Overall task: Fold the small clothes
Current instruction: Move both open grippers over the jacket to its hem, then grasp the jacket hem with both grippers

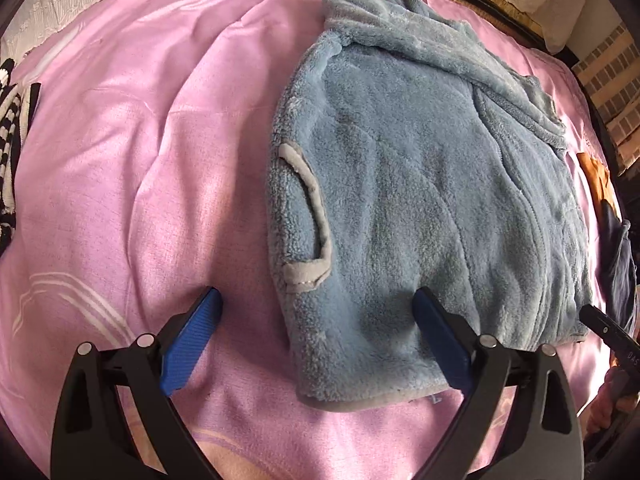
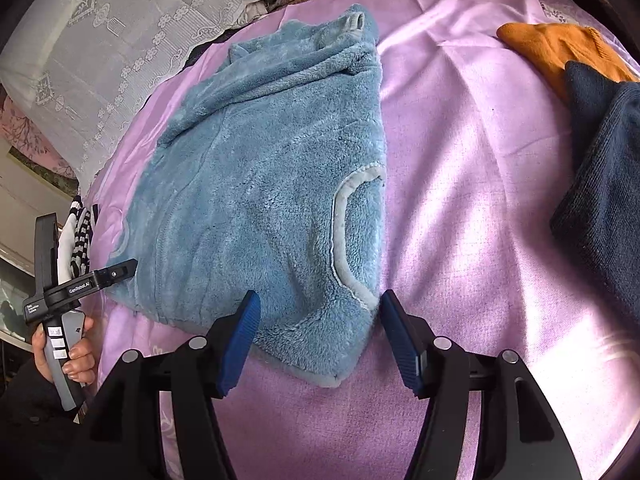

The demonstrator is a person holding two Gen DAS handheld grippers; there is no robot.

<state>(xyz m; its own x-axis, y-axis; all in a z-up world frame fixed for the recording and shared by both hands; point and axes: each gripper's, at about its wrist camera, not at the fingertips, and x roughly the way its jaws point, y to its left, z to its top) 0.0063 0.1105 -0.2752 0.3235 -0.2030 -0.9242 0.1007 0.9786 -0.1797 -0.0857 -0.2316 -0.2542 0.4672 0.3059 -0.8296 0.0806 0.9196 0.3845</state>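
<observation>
A light blue fleece garment [image 1: 408, 184] with grey trim lies flat on the pink bedsheet [image 1: 140, 140], its sleeves folded inward at the far end. My left gripper [image 1: 316, 300] is open and empty; its jaws straddle the garment's near left corner just above the sheet. In the right wrist view the same garment [image 2: 264, 184] lies centre-left. My right gripper [image 2: 320, 304] is open and empty, its jaws either side of the near right corner by the grey-edged pocket [image 2: 352, 236]. The left gripper's body [image 2: 60, 292] shows at the left edge, held in a hand.
An orange garment [image 2: 552, 48] and a dark navy knit [image 2: 600, 168] lie on the sheet to the right. A black-and-white striped garment [image 1: 12, 140] lies at the left edge. Lace-covered pillows [image 2: 120, 40] stand at the far end.
</observation>
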